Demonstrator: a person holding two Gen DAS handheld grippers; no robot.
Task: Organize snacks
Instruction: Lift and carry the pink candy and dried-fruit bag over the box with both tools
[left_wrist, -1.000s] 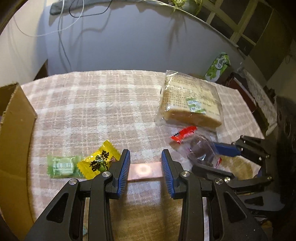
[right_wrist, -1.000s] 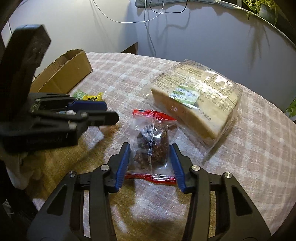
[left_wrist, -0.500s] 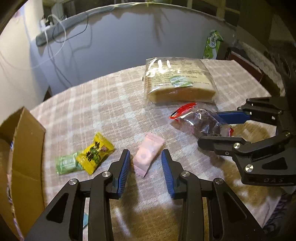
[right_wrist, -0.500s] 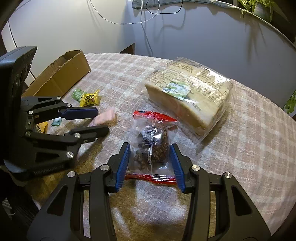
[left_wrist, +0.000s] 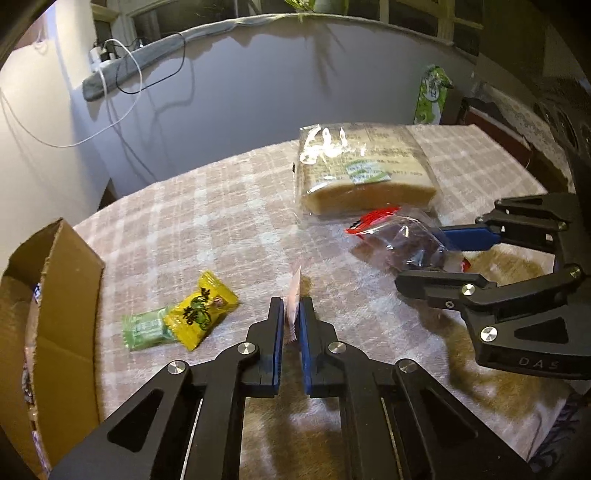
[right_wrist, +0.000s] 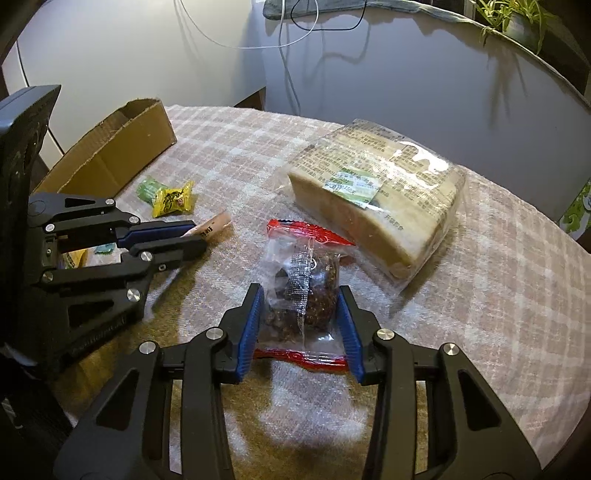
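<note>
My left gripper (left_wrist: 291, 314) is shut on a small pink snack packet (left_wrist: 294, 295), held edge-on just above the checked tablecloth; the packet also shows in the right wrist view (right_wrist: 214, 227). My right gripper (right_wrist: 300, 306) is shut on a clear packet with red ends and a dark brown snack inside (right_wrist: 301, 295), also seen in the left wrist view (left_wrist: 402, 242). A yellow candy (left_wrist: 201, 314) and a green candy (left_wrist: 146, 328) lie on the cloth left of my left gripper. A bagged bread loaf (right_wrist: 376, 195) lies behind the clear packet.
An open cardboard box (left_wrist: 55, 332) stands at the table's left edge, with some packets inside; it also shows in the right wrist view (right_wrist: 110, 155). A green bag (left_wrist: 430, 96) stands beyond the table's far right. Wall and cables lie behind.
My left gripper has closed on the pink packet and turned it on edge, lifting slightly. My right gripper stays shut on the clear packet, hardly moved.
</note>
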